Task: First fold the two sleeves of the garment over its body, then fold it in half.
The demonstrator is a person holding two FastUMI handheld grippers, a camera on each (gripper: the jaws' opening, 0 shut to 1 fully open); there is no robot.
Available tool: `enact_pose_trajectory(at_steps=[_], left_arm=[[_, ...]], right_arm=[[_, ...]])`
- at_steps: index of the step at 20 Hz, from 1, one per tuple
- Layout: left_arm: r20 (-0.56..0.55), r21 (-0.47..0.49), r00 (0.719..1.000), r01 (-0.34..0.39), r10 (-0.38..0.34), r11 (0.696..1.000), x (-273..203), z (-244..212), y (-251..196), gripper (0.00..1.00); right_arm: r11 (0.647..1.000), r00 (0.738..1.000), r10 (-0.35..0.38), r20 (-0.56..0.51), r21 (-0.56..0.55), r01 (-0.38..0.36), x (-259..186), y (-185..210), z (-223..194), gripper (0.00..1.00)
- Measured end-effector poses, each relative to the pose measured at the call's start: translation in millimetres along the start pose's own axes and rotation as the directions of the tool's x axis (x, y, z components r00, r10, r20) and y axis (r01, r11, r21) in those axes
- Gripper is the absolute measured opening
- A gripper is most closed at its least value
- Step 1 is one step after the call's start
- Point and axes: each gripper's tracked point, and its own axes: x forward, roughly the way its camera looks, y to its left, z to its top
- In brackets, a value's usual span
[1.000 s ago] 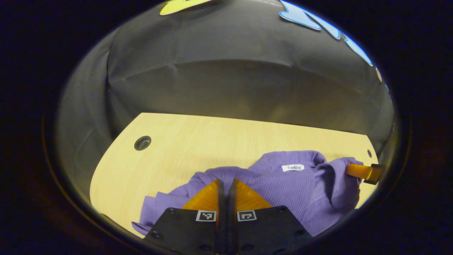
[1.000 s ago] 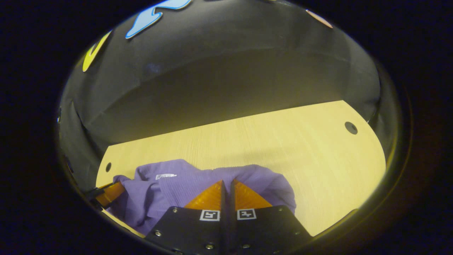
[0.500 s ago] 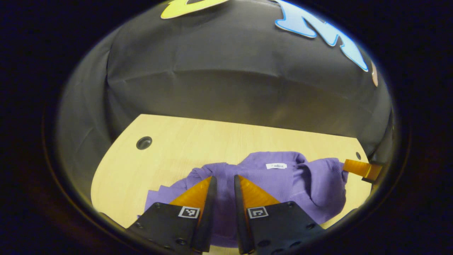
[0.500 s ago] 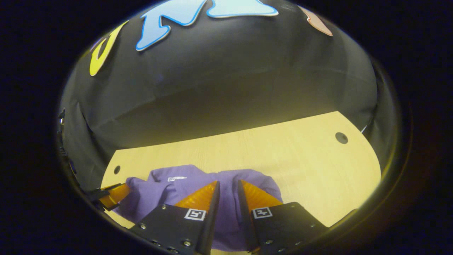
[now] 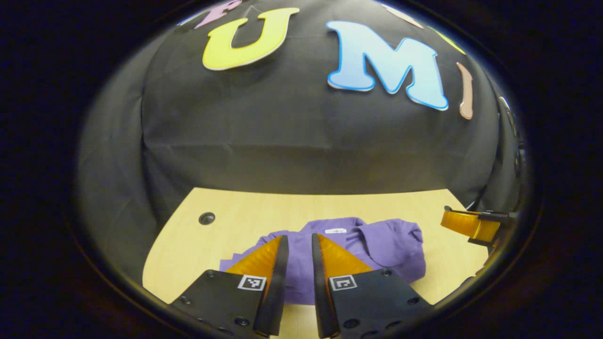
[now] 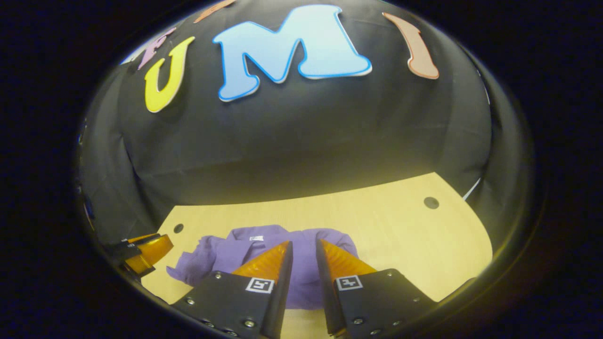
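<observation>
**Soft knit, bunched on the table: take it by the edges**

Garment (image 5: pixel 377 242) first: your purple knit lies in a rumpled heap near the front of the wooden table (image 5: pixel 235 212), collar tag up, folds lapping over one another. It looks light and limp, so expect it to sag and drag, not hold a crease; the ribbed weave should grip well enough.

Your left gripper (image 5: pixel 297 245) hangs above it with the jaws parted by a narrow gap, holding nothing. Your right gripper (image 6: pixel 304 249) is the same, slightly open and empty over the right side of the heap.

Pinch a single layer at a cuff or hem edge, never the thick middle. Which lump is a sleeve cannot be told from here, so spread it before folding.
</observation>
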Motion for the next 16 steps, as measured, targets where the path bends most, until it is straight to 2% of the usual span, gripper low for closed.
enact_pose_trajectory(at_steps=[2,3,5,6,7,8,9,10,13,14,15,16], left_arm=[[0.039,0.011,0.999,0.016,-0.016,1.000,-29.6,11.6,-8.2,0.29],[0.057,0.014,0.998,0.023,-0.024,1.000,-45.3,16.7,-11.9,0.41],[0.098,0.021,0.995,0.034,-0.036,0.999,-76.2,27.1,-19.0,0.35],[0.116,0.030,0.992,0.038,-0.041,0.999,-90.6,32.0,-21.0,0.41],[0.130,0.040,0.991,0.040,-0.045,0.998,-104.7,35.2,-24.0,0.38],[0.145,0.051,0.988,0.039,-0.046,0.998,-118.8,38.4,-26.0,0.35],[0.163,0.057,0.986,0.039,-0.048,0.998,-132.3,42.4,-28.5,0.35],[0.182,0.062,0.982,0.046,-0.056,0.997,-144.0,46.4,-32.9,0.35],[0.225,0.084,0.971,0.059,-0.077,0.995,-179.8,52.5,-41.9,0.35],[0.232,0.094,0.969,0.070,-0.090,0.993,-189.7,53.1,-45.4,0.35],[0.237,0.103,0.966,0.077,-0.099,0.992,-197.0,52.6,-48.4,0.34],[0.241,0.109,0.965,0.083,-0.107,0.991,-204.0,51.4,-50.4,0.35]], right_arm=[[1.000,0.999,0.004,0.042,-0.019,-0.004,-31.7,3.7,9.3,0.33],[1.000,0.998,0.009,0.063,-0.029,-0.007,-47.4,6.3,15.1,0.33],[0.999,0.994,0.022,0.105,-0.040,-0.018,-78.0,12.4,25.2,0.33],[0.999,0.992,0.026,0.126,-0.040,-0.021,-93.7,14.1,29.8,0.29],[0.999,0.988,0.029,0.150,-0.040,-0.023,-107.3,15.8,35.1,0.33],[0.999,0.985,0.029,0.169,-0.042,-0.022,-122.3,16.5,37.9,0.29],[0.999,0.982,0.029,0.185,-0.041,-0.022,-134.8,17.2,39.6,0.29],[0.999,0.979,0.029,0.202,-0.040,-0.022,-146.7,17.5,42.3,0.33],[0.999,0.970,0.027,0.240,-0.032,-0.020,-176.8,18.8,45.4,0.33],[0.999,0.968,0.028,0.249,-0.022,-0.024,-184.0,19.2,46.1,0.29],[1.000,0.966,0.029,0.256,-0.009,-0.028,-193.8,20.6,45.3,0.33],[1.000,0.966,0.029,0.257,-0.001,-0.030,-200.4,20.3,43.4,0.29]])
